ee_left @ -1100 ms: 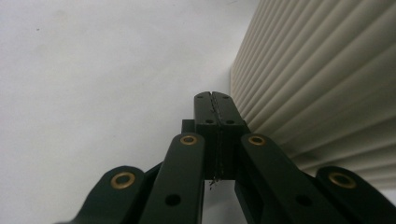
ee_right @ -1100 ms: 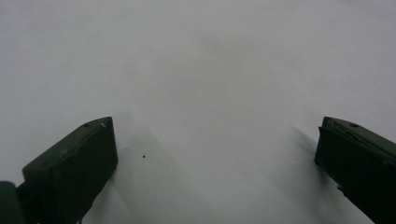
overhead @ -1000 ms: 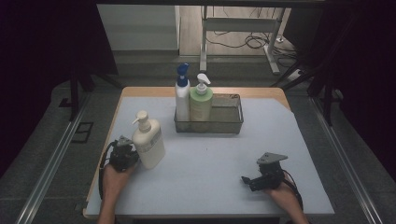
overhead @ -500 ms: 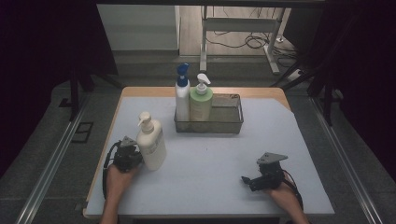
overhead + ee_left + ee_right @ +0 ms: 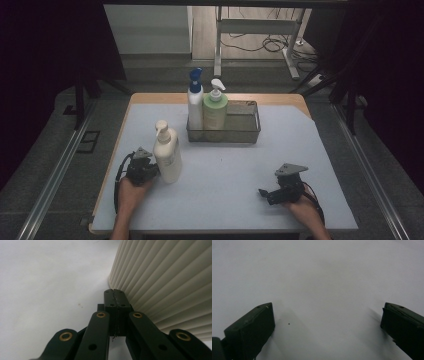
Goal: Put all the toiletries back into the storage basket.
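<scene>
1. The left gripper (image 5: 150, 171) rests low on the table (image 5: 235, 165), held by the person's left hand (image 5: 131, 191). In the left gripper view its two jaws are pressed together with nothing between them.
2. Just beside the closed tips, on their right in the left gripper view, stands a cream pump bottle (image 5: 170, 282). Its ribbed side is so near the jaws that I cannot tell whether they touch. In the high view the bottle (image 5: 166, 155) stands upright.
3. The right gripper (image 5: 264, 193) lies on the table well apart from the left one, in the person's right hand (image 5: 305, 207). Its jaws are spread wide in the right gripper view, with only bare white tabletop (image 5: 319, 282) between them.
4. Ahead of both grippers, far across the table, sits a wire basket (image 5: 245, 134). Its left end holds a white bottle with a blue pump (image 5: 195, 102) and a green bottle (image 5: 215, 107), side by side and upright.
</scene>
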`<state>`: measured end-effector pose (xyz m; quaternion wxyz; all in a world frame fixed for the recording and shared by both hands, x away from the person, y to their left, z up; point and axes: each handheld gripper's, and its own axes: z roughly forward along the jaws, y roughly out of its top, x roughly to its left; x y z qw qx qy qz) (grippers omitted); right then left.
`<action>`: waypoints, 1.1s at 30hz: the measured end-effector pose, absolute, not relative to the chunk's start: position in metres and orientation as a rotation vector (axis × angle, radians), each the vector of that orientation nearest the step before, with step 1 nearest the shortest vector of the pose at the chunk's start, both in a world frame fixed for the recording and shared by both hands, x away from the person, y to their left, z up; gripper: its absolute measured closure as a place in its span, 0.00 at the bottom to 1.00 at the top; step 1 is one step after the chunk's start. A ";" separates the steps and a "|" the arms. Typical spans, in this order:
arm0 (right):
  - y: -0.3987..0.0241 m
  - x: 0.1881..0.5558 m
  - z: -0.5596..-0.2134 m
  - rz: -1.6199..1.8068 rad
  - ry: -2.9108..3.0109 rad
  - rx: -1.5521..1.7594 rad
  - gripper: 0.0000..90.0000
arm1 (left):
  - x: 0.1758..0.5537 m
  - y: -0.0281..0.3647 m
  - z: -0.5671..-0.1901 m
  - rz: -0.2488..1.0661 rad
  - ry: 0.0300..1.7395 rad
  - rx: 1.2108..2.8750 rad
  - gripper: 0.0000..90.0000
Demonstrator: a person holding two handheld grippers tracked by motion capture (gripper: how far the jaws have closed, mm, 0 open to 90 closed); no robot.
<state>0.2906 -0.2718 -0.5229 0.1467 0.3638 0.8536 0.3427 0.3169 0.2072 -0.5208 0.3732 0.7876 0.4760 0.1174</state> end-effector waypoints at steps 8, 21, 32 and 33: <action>-0.272 0.290 -0.523 0.987 2.458 1.052 0.00 | 0.316 0.198 -0.521 0.305 1.195 2.034 0.99; -0.272 0.290 -0.523 0.987 2.458 1.051 0.00 | 0.311 0.181 -0.520 0.294 1.153 2.059 0.99; -0.272 0.290 -0.523 0.987 2.458 1.050 0.00 | 0.307 0.162 -0.519 0.288 1.102 2.099 0.99; -0.272 0.290 -0.523 0.987 2.458 1.051 0.00 | 0.307 0.160 -0.519 0.288 1.100 2.097 0.99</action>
